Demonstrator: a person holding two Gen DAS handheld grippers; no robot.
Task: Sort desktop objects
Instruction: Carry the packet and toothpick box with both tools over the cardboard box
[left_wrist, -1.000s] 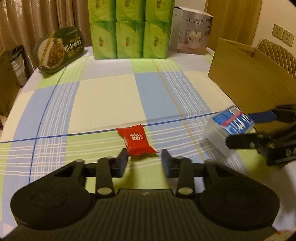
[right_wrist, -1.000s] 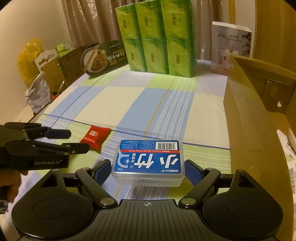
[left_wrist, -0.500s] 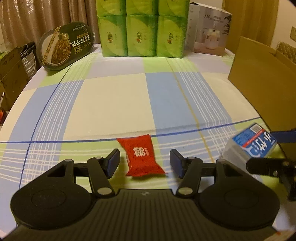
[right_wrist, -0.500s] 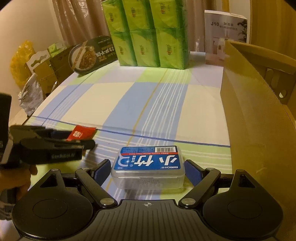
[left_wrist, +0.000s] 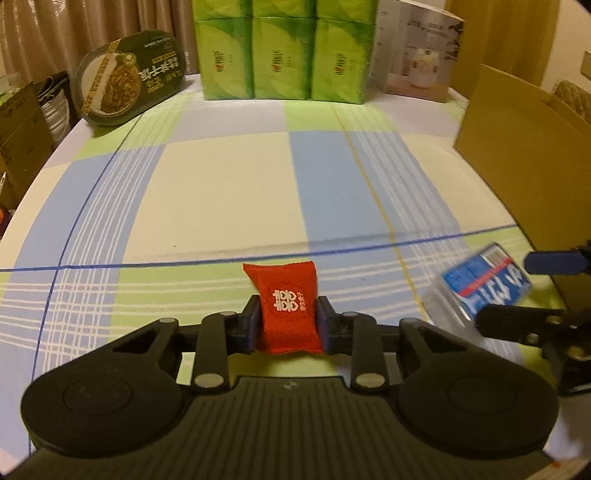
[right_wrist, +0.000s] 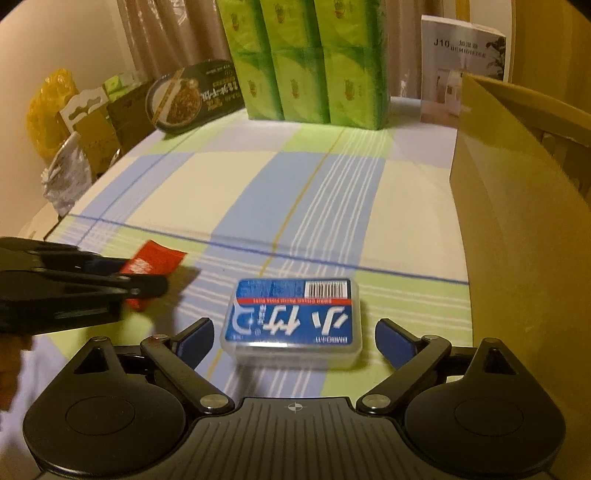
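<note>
**Left fingers on the red packet, floss box sitting loose in the right ones**

So my left gripper (left_wrist: 287, 322) has just been closing, and now both pads are squeezing the little red packet (left_wrist: 287, 306) from either side. It stands up between my left fingers (left_wrist: 248, 325), its far end sticking out past the tips, down at the near edge of the checked tabletop (left_wrist: 229, 206).

My right gripper (right_wrist: 294, 341) is the opposite story: it has just been opening a bit more, and the blue pads sit spread wide with a gap on both sides of the clear floss box (right_wrist: 293, 319) with the blue label. The box lies flat on the tabletop between them, untouched, just beside the wall of the cardboard box (right_wrist: 517, 206) on the right.

Far end of the tabletop: a stack of green tissue packs (left_wrist: 282, 51), a dark noodle bowl (left_wrist: 127, 75) leaning at the left, a white humidifier carton (left_wrist: 415, 55) at the right
</note>
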